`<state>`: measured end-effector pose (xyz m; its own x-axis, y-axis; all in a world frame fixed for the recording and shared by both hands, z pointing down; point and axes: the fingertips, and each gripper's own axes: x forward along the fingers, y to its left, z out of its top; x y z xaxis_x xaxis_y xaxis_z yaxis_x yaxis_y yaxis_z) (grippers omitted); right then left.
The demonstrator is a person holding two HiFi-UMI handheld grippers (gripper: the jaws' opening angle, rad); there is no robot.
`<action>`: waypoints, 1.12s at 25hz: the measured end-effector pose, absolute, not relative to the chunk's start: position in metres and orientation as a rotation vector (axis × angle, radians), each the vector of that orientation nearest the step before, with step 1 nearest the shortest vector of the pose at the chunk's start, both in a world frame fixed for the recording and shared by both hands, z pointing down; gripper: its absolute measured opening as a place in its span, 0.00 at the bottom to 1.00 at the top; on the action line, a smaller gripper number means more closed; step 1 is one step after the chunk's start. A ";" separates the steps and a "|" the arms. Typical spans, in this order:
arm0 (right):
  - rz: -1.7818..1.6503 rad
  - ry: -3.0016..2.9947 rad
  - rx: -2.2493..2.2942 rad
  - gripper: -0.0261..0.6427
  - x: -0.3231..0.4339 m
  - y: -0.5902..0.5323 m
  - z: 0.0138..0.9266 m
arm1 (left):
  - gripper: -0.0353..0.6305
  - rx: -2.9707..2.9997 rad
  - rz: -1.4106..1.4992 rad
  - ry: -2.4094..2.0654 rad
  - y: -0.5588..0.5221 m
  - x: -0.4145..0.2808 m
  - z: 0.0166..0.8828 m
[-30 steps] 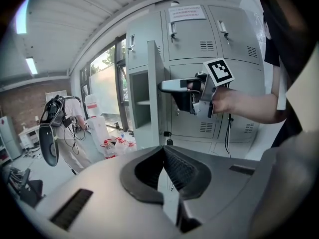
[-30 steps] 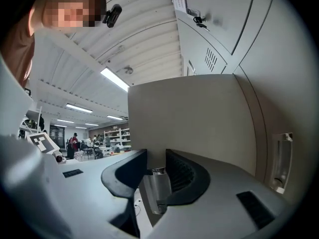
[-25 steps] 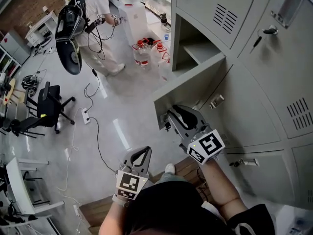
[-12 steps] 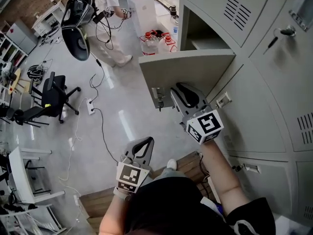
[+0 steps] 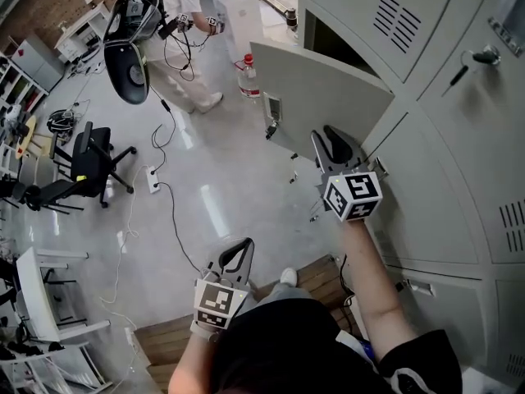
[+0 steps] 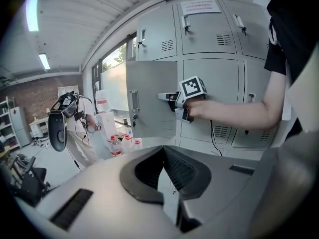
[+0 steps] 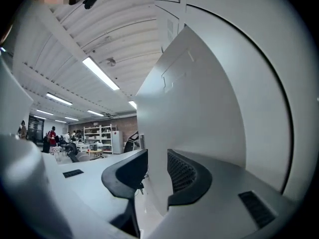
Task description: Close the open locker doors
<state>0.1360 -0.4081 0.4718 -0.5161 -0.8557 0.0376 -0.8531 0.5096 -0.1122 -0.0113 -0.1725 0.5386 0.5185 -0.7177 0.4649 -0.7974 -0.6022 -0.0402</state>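
Locker door [image 5: 328, 97]: plain grey metal; we find it half open, standing out from the locker bank [image 5: 459, 154].
Latch [image 5: 273, 107]: on its free edge.

Glossy grey floor [image 5: 221, 195], black chair [image 5: 86, 171] standing on it, power strip [image 5: 152, 179] just right of the chair, cable [image 5: 175, 232] trailing from the strip, bottle [image 5: 244, 79] and lockers [image 5: 443, 187] farther right of the chair, wooden boards [image 5: 160, 343] nearer the camera than the chair.
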 end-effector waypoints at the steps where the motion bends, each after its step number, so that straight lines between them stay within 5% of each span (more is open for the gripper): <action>1: -0.189 2.703 -1.548 0.24 0.139 -0.409 0.474 | 0.08 2.575 0.666 -1.298 -0.172 -0.011 0.540; 20: -0.204 2.672 -1.745 0.54 0.147 -0.417 0.494 | 0.08 2.562 0.661 -1.293 -0.160 -0.006 0.547; 28: -0.217 2.645 -1.816 0.56 0.149 -0.420 0.496 | 0.08 2.574 0.672 -1.280 -0.156 -0.013 0.545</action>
